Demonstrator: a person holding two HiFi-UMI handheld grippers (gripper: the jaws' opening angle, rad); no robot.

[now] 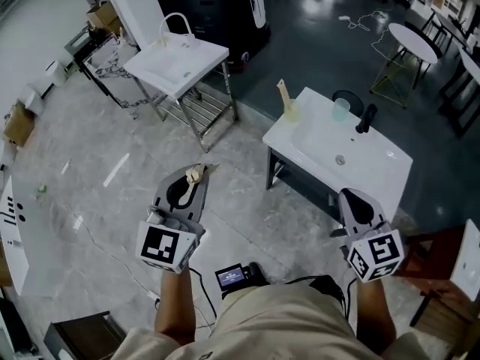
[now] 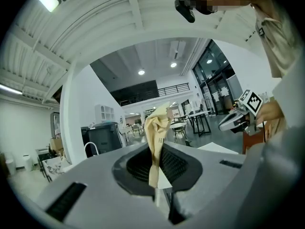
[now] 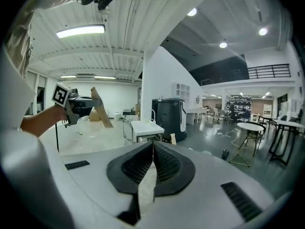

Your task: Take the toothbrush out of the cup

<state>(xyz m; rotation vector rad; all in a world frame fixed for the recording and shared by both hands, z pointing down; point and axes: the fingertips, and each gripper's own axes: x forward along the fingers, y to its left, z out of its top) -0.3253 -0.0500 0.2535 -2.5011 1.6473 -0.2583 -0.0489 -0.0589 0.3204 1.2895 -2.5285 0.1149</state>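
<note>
**Not yet at the cup: toothbrush untouched, left jaws already occupied**

I am standing on the floor short of the white sink surface (image 1: 379, 167), which lies at about 1 o'clock from me in the head view. What I take to be the toothbrush (image 1: 283, 94) is a pale stick standing upright in a yellowish cup (image 1: 291, 112) at the surface's 10 o'clock corner. A second cup (image 1: 341, 109), clear and greenish, and a dark faucet (image 1: 366, 118) stand along the far edge at 12 o'clock.

The left gripper (image 1: 192, 174) has its jaws nearly together, pinched on a crumpled tan strip (image 2: 157, 137) that looks like paper. The right gripper (image 1: 351, 196) has its jaws fully closed, with nothing between them.

By my reading this is the approach step, and the pull itself has not begun. The next move calls for closing in on the surface and bringing the free right gripper toward the 10 o'clock corner. Its jaws then need to open and take the stick above the rim. Lifting straight up should keep the cup from tipping.
</note>
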